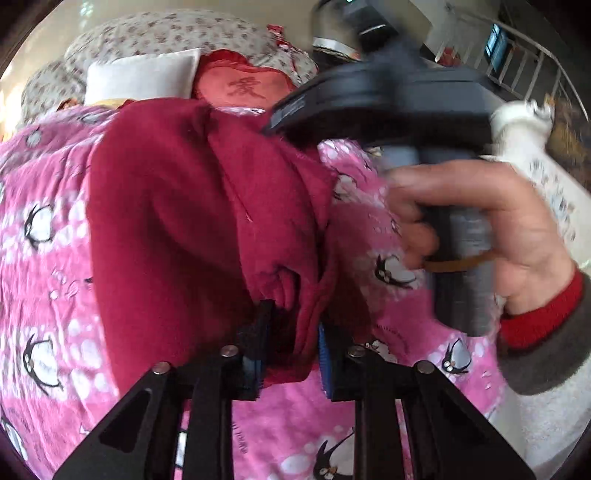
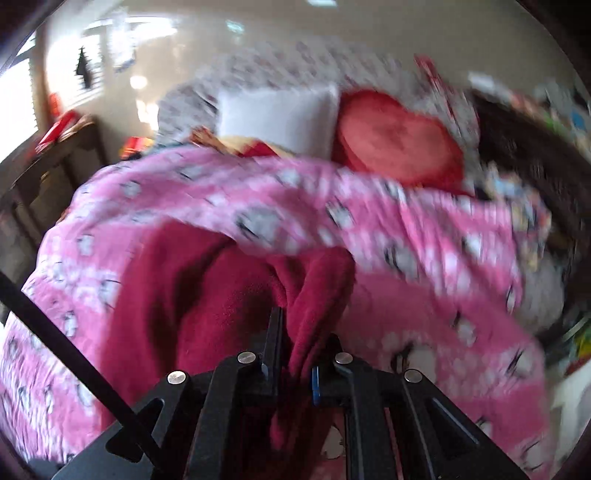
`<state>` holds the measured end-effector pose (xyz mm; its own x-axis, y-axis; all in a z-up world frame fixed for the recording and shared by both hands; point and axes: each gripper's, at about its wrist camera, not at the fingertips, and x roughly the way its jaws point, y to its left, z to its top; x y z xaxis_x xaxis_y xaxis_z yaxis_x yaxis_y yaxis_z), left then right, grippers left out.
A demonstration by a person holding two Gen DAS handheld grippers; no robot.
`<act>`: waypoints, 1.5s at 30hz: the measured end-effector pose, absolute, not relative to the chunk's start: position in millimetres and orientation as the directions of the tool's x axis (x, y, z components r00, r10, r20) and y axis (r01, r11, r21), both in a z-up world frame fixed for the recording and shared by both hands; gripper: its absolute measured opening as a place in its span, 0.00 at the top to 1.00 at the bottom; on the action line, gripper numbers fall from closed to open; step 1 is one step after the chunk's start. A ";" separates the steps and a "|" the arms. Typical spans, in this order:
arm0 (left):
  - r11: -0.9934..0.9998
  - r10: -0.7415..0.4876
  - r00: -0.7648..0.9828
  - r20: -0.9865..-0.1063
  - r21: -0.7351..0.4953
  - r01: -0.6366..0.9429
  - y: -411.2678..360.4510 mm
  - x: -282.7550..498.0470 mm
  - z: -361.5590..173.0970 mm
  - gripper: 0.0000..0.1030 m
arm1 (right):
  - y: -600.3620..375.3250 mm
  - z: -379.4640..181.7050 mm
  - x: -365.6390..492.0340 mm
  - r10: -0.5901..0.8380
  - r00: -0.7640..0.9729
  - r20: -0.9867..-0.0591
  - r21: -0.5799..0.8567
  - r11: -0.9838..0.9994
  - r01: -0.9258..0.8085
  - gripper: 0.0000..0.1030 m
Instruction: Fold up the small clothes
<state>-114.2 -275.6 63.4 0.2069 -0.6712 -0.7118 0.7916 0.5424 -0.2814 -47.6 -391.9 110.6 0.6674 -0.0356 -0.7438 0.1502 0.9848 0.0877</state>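
A dark red fleece garment (image 1: 177, 206) lies bunched on a pink penguin-print blanket (image 1: 44, 258). My left gripper (image 1: 293, 332) is shut on a gathered fold of the garment at its near edge. In the right wrist view my right gripper (image 2: 301, 332) is shut on another fold of the same red garment (image 2: 207, 291), which hangs between its fingers. The right gripper's body (image 1: 388, 103) and the hand holding it (image 1: 480, 221) show in the left wrist view, above and right of the garment.
At the head of the bed lie a white pillow (image 1: 140, 79), a red heart cushion (image 1: 243, 85) and a floral quilt (image 1: 166, 33). A ladder (image 1: 532, 62) leans at the far right. A wooden bed rail (image 2: 55, 170) stands left.
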 end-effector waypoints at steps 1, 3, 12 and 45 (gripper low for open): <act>0.544 -0.665 0.223 -0.713 -0.258 0.798 -276.0 -117.6 67.7 0.71 | -399.0 101.7 -46.4 -0.020 0.668 -0.744 0.117 0.980 0.160 0.89; 0.522 -0.664 0.203 -0.719 -0.253 0.814 -270.2 -122.7 80.7 0.52 | -410.6 103.4 -54.7 0.020 0.709 -0.705 0.192 0.968 0.164 0.81; 0.681 -0.561 0.484 -0.672 -0.043 0.731 -195.8 -96.1 123.1 0.19 | -394.3 150.0 -136.0 0.096 0.786 -0.610 0.247 0.966 0.073 0.30; 0.777 -0.417 0.484 -0.770 -0.026 0.629 -153.3 -86.3 63.6 0.19 | -313.5 101.2 -210.3 0.282 0.753 -0.594 0.306 0.945 -0.113 0.93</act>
